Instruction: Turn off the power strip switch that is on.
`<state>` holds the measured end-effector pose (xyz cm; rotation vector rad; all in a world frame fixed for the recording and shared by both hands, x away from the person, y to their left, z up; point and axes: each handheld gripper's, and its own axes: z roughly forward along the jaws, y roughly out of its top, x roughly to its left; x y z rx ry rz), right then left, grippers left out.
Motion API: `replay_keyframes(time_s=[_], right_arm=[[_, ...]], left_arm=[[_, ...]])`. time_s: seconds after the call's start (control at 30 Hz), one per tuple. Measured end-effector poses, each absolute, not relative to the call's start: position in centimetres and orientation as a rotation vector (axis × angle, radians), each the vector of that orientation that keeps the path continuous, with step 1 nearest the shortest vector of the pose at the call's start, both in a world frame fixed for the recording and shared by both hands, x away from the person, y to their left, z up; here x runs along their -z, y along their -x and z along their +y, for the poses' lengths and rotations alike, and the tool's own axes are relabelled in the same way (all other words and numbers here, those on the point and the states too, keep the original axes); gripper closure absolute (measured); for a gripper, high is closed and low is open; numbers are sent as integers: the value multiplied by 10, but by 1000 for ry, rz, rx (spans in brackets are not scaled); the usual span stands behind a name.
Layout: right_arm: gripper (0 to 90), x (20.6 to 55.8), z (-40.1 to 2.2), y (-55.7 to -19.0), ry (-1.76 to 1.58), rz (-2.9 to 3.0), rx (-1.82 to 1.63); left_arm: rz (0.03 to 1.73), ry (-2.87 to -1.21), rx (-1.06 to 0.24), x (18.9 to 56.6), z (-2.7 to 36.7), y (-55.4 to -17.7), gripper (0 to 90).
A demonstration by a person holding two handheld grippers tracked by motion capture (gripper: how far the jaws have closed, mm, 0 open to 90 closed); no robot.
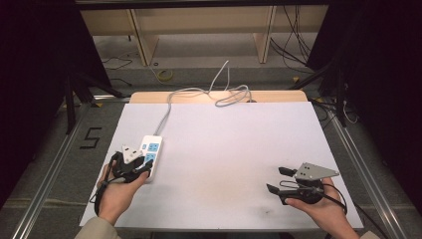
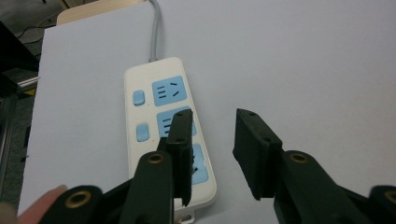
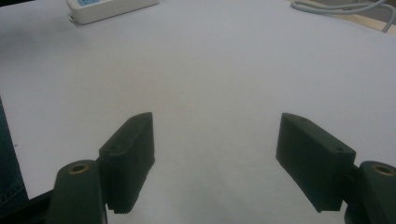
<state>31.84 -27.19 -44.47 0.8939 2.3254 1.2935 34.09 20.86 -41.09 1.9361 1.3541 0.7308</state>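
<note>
Left gripper (image 2: 212,154) nearest, jaws part-way apart, empty, above the near end of the power strip (image 2: 166,126), at table's 8 o'clock. Right gripper (image 1: 279,180) at 4 o'clock, jaws wide, empty.

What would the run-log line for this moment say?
left gripper: over power strip, jaws apart, nothing gripped | right gripper: open, over bare white table | strip cord: trails to far edge

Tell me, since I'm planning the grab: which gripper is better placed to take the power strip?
Left. The left gripper hovers over the power strip; the right gripper sits across the table, jaws open.
</note>
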Motion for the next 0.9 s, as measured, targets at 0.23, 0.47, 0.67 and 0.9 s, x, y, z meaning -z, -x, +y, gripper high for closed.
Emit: replay_keyframes(time_s=[0.23, 0.47, 0.67, 0.9], right_arm=[[285, 445, -273, -318, -891, 2324, -1293], [285, 445, -272, -318, -893, 2324, -1292], [285, 445, -272, -318, -891, 2324, -1294], [284, 445, -273, -318, -890, 2325, -1293]], left_arm=[[1380, -1909, -740, 405, 214, -346, 773], [1407, -1902, -741, 404, 216, -350, 837], [1430, -1901, -732, 404, 219, -355, 875], [1441, -1930, -721, 405, 219, -361, 897]])
